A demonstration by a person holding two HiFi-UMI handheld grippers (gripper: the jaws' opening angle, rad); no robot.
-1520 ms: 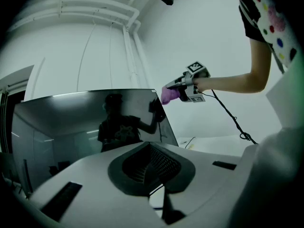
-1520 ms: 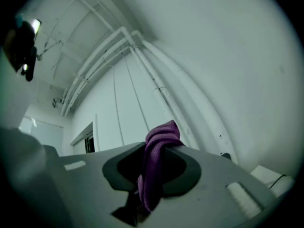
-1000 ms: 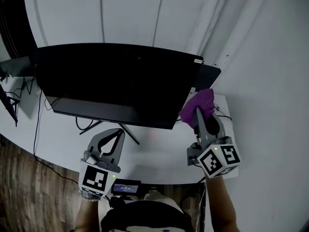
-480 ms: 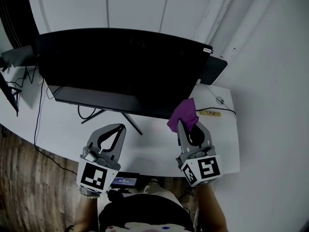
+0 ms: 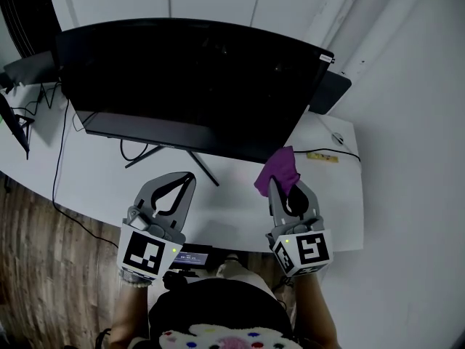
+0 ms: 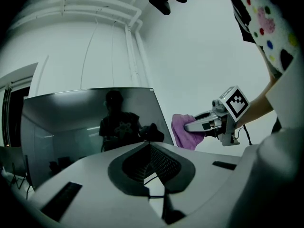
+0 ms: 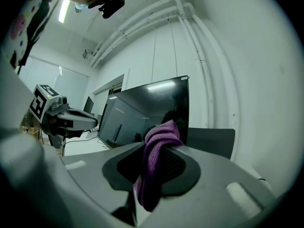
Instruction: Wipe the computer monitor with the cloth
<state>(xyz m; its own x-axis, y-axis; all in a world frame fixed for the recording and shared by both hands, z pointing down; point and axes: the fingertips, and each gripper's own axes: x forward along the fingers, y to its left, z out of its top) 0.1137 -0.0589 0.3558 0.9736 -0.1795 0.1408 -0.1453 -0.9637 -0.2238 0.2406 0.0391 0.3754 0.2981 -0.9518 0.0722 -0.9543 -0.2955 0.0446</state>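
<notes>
The purple cloth [image 5: 278, 170] is pinched in the right gripper [image 5: 282, 186], near the lower right corner of the monitor [image 5: 189, 78]. The left gripper [image 5: 189, 177] is seen pressed together, empty, above the white desk [image 5: 94, 187].

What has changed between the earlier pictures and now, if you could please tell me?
The right gripper drew the purple cloth back from the monitor's right edge toward the person; the cloth now sits just below the screen's lower right corner. Its tongs stayed shut on the cloth. The left gripper stayed low over the desk, tongs shut and empty.
</notes>
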